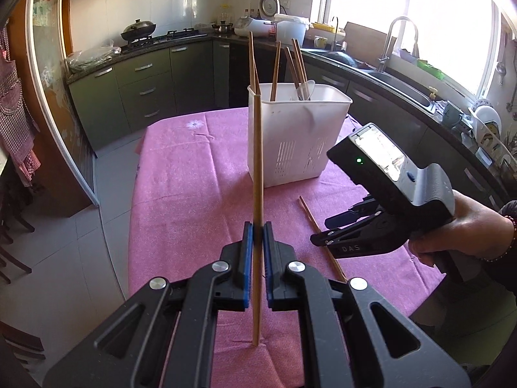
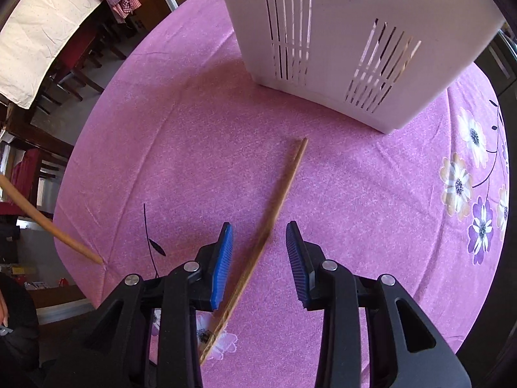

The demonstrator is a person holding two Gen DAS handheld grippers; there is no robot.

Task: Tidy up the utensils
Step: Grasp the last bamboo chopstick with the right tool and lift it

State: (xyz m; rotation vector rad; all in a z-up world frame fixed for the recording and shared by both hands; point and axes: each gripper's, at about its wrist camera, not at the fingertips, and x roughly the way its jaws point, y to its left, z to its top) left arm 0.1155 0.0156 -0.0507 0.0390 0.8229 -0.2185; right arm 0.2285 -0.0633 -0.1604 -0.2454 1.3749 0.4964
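Observation:
My left gripper (image 1: 258,229) is shut on a wooden chopstick (image 1: 257,161), held upright with its lower tip touching the pink tablecloth (image 1: 181,194). Behind it stands a white slotted utensil holder (image 1: 290,135) with several chopsticks (image 1: 276,68) and a pale spoon inside. A second chopstick (image 2: 284,187) lies flat on the cloth. My right gripper (image 2: 259,226) points down over it, open, with the chopstick between the blue pads (image 2: 223,265) but not pressed by them. The left wrist view shows the right gripper (image 1: 323,231) low above that chopstick (image 1: 310,216). The held chopstick's tip (image 2: 80,249) shows at the left.
The holder (image 2: 355,16) stands close beyond the lying chopstick. A person's hand (image 1: 468,236) grips the right tool. Green kitchen cabinets (image 1: 142,90), a stove and a sink (image 1: 400,87) ring the table. Dark chairs (image 2: 74,64) stand past the table's left edge.

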